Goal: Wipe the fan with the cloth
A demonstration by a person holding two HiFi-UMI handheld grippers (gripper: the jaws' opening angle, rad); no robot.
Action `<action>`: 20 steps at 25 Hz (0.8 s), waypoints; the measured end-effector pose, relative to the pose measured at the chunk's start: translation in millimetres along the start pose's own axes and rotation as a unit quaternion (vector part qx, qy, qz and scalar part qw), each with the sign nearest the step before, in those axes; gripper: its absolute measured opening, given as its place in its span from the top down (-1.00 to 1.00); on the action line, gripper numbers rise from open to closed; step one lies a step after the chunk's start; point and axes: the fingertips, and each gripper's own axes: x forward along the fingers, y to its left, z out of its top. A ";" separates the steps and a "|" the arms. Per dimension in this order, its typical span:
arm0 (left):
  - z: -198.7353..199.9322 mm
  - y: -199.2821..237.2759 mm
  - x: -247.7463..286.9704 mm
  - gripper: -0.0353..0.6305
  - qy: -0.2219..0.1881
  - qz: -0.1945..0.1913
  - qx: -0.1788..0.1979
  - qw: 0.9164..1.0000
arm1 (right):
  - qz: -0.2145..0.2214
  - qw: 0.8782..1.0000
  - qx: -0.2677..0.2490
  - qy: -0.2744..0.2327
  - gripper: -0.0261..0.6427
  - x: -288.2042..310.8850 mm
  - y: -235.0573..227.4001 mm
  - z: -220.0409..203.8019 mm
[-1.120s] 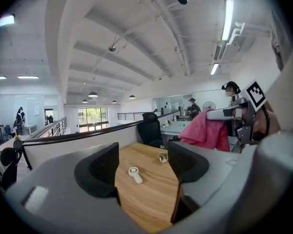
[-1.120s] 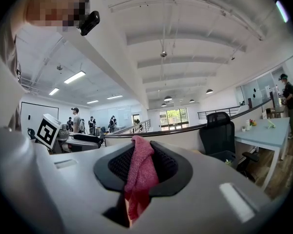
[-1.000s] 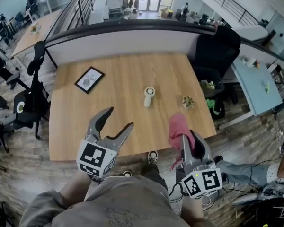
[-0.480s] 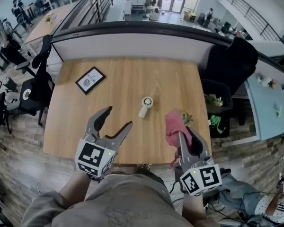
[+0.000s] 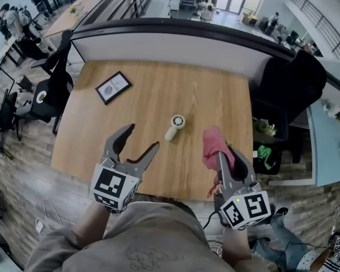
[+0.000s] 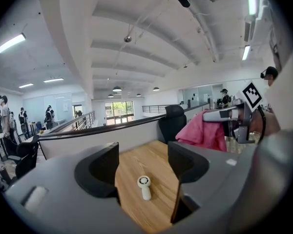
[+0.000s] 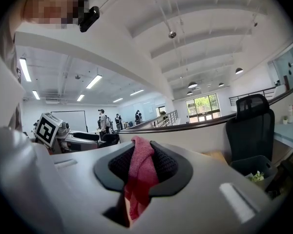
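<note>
A small white hand fan (image 5: 174, 126) lies on the wooden table (image 5: 153, 89), near its middle; the left gripper view shows the fan (image 6: 144, 186) between the jaws but well beyond them. My left gripper (image 5: 140, 140) is open and empty, held over the table's near edge. My right gripper (image 5: 226, 157) is shut on a pink cloth (image 5: 213, 144), which bunches above the jaws and hangs down between them. In the right gripper view the cloth (image 7: 138, 179) fills the gap between the jaws.
A framed picture (image 5: 114, 87) lies at the table's far left. A black office chair (image 5: 297, 78) stands to the right, with a bin of greenery (image 5: 266, 130) below it. Another chair (image 5: 54, 78) stands at the left. A low partition wall (image 5: 175, 44) runs behind the table.
The head view has shifted, so the table and fan sit a little further left and nearer. Both grippers keep their pose; the right one still holds the cloth.
</note>
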 end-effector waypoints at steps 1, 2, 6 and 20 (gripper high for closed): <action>1.1 -1.8 1.7 -0.05 0.003 0.000 0.002 1.000 | 0.001 1.000 0.003 0.001 0.71 1.0 -3.5 0.0; 2.1 -3.2 3.5 -0.05 0.005 0.001 0.004 1.000 | 0.001 1.000 0.006 0.001 0.71 1.9 -6.8 -0.1; 3.4 -2.8 7.6 -0.05 0.010 0.004 0.007 1.000 | 0.004 1.000 0.011 0.005 0.71 7.6 -12.7 -2.0; -28.6 17.3 42.4 -0.05 0.053 -0.028 0.004 0.998 | -0.034 0.999 0.032 0.024 0.71 39.2 -14.7 -22.8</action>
